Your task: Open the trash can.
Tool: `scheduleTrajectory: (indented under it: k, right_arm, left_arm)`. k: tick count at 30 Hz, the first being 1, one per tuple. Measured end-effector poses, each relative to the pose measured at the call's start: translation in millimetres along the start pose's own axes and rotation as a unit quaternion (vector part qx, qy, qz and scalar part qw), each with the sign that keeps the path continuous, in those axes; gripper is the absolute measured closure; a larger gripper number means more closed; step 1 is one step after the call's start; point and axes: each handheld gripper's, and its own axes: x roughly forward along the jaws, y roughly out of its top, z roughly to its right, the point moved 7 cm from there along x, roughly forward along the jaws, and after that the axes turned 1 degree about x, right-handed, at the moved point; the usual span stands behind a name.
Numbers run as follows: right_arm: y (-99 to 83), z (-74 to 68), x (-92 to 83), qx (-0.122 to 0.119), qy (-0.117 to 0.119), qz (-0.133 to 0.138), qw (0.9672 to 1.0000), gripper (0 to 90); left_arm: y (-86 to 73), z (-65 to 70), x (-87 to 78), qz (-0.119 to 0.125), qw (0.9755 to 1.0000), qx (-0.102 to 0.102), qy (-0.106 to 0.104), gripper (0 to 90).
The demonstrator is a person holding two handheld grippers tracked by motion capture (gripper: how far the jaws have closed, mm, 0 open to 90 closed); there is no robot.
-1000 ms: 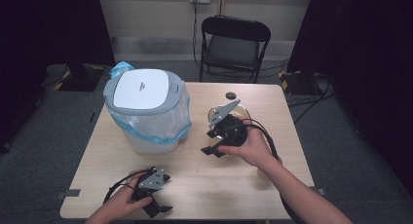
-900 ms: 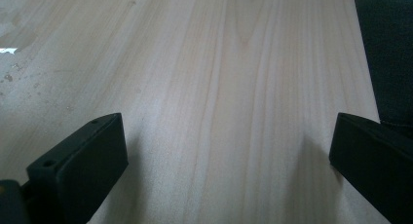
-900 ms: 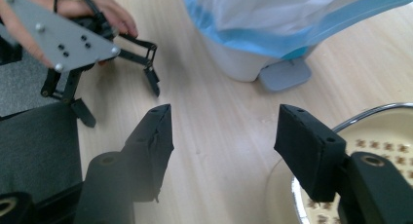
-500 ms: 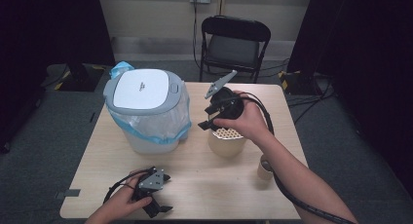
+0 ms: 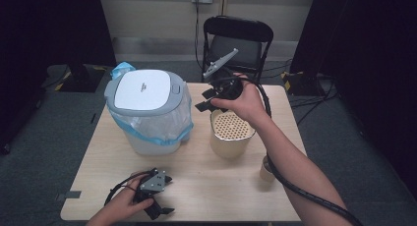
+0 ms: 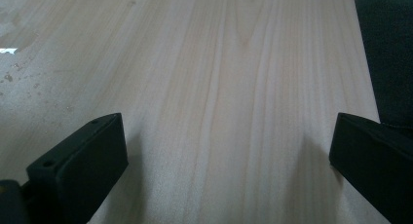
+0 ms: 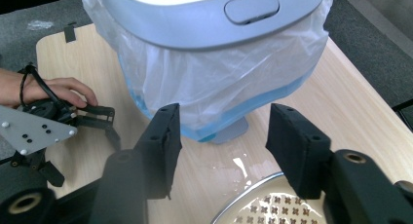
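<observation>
A white bin (image 5: 145,90) with a grey-rimmed lid and a clear bag (image 7: 219,83) stands at the table's left. To its right stands a beige canister (image 5: 230,135) with a perforated top (image 7: 272,212). My right gripper (image 5: 206,101) hangs in the air above the canister's far edge, pointing at the bin. Its jaws (image 7: 224,118) are open and have just been closing, with nothing between them. My left gripper (image 5: 158,207) rests at the table's front edge, jaws wide open (image 6: 226,124) over bare wood. It also shows (image 7: 100,118) under a hand.
A small paper cup (image 5: 266,170) stands near the right edge, under my right forearm. A wet patch (image 7: 242,168) lies between bin and canister. A black folding chair (image 5: 237,39) stands behind the table. The wooden table (image 5: 211,186) ends close to the left gripper.
My right gripper has risen off the canister and moved towards the far side, which uncovered the perforated top and the paper cup. The left gripper has stayed put.
</observation>
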Motion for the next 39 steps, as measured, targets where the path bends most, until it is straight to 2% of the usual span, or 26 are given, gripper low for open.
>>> scheduleTrajectory:
  k: [8,15,17,23,27,39]
  right_arm:
    - [17.5,6.6,4.9,0.003,-0.004,0.005,1.0000,56.1]
    - [31.6,13.4,8.0,0.017,-0.004,0.021,0.9996,62.2]
    - [34.1,14.9,9.7,0.020,-0.007,0.013,0.9997,63.3]
    - [42.3,19.8,12.5,0.030,-0.007,0.020,0.9993,67.2]
    - [47.0,23.8,13.7,0.035,-0.015,0.015,0.9992,70.4]
    - [67.5,22.0,23.6,0.033,-0.015,0.018,0.9992,76.9]
  left_arm:
    - [0.0,-0.1,0.0,0.000,1.0000,0.000,0.000,0.0]
    - [0.0,0.0,0.0,0.000,1.0000,0.000,0.000,0.0]
    - [0.0,-0.1,0.1,0.001,1.0000,0.000,0.001,0.0]
    - [0.0,-0.1,0.1,0.001,1.0000,0.001,0.001,0.0]
    - [0.0,-0.1,0.1,0.001,1.0000,0.001,0.000,0.0]
    - [0.7,-0.3,1.1,0.000,1.0000,0.003,-0.002,0.0]
